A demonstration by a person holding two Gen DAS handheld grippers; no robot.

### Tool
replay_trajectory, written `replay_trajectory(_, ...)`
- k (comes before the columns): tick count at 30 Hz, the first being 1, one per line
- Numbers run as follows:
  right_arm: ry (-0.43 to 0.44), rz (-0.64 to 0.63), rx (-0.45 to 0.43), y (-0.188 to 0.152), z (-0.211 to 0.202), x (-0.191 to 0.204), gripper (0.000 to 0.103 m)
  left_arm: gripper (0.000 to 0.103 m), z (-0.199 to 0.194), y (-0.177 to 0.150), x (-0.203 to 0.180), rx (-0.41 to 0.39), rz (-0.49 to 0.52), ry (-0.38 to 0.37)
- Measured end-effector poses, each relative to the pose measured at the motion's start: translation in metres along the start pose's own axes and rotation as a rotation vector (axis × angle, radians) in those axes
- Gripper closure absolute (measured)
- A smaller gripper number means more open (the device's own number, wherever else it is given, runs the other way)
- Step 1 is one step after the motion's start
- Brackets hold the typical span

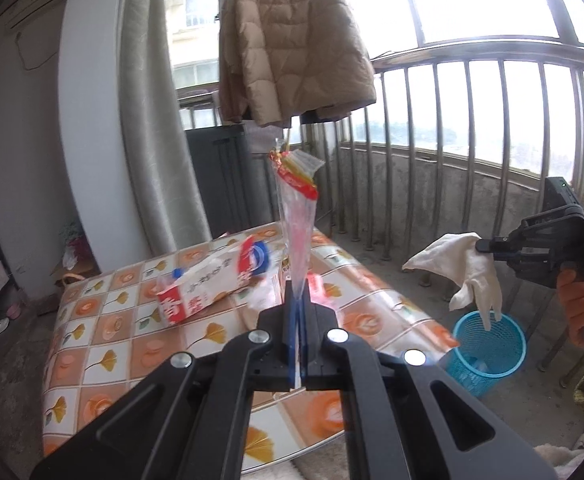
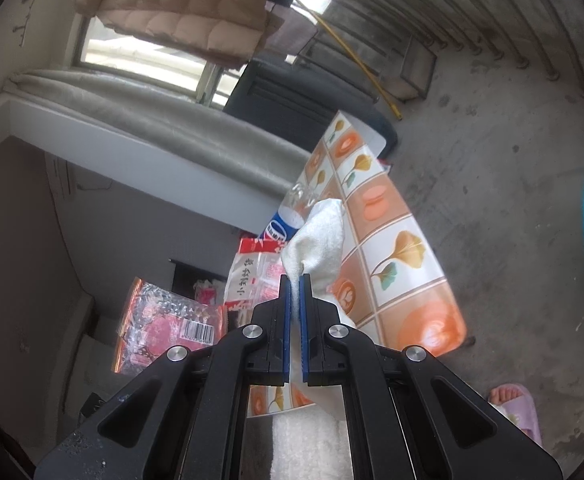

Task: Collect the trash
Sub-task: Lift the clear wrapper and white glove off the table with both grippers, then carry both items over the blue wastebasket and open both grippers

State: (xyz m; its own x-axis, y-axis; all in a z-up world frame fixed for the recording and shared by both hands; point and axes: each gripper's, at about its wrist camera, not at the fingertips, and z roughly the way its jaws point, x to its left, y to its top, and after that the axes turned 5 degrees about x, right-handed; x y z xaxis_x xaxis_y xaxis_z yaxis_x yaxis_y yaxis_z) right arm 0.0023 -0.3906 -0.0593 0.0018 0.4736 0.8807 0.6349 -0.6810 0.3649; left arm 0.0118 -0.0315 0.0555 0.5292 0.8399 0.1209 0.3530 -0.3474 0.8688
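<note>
Left fingers (image 1: 296, 300) pinch a clear, red-topped wrapper (image 1: 296, 216) standing straight up. Right fingers (image 2: 295, 280) pinch a limp white glove (image 2: 320, 240), dangling over the blue basket (image 1: 488, 344).

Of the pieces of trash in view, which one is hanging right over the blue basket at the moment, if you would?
The white glove, pinched by the right gripper, dangles above the blue basket. The clear wrapper in the left gripper is above the table.

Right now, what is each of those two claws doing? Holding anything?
Left gripper: closed on a clear plastic wrapper sticking upward.
Right gripper: closed on a white glove, hanging above the blue basket.
</note>
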Motion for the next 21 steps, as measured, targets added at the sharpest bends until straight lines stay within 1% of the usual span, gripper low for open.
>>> replay_trajectory(8, -0.019, 0.049, -0.123, 0.002, -0.055, -0.025, 0.1, 0.102, 0.029, 0.027, -0.051, 0.001, 0.064, -0.176)
replay_trajectory(12, -0.042, 0.088, -0.186, 0.001, -0.083, -0.044, 0.1, 0.102, 0.052, 0.041, -0.089, 0.027, 0.116, -0.268)
replay_trajectory(16, -0.076, 0.131, -0.25, -0.003, -0.109, -0.064, 0.1, 0.102, 0.071, 0.05, -0.123, 0.055, 0.159, -0.34)
replay_trajectory(21, -0.119, 0.19, -0.317, -0.008, -0.129, -0.088, 0.1, 0.102, 0.103, 0.061, -0.163, 0.107, 0.21, -0.425)
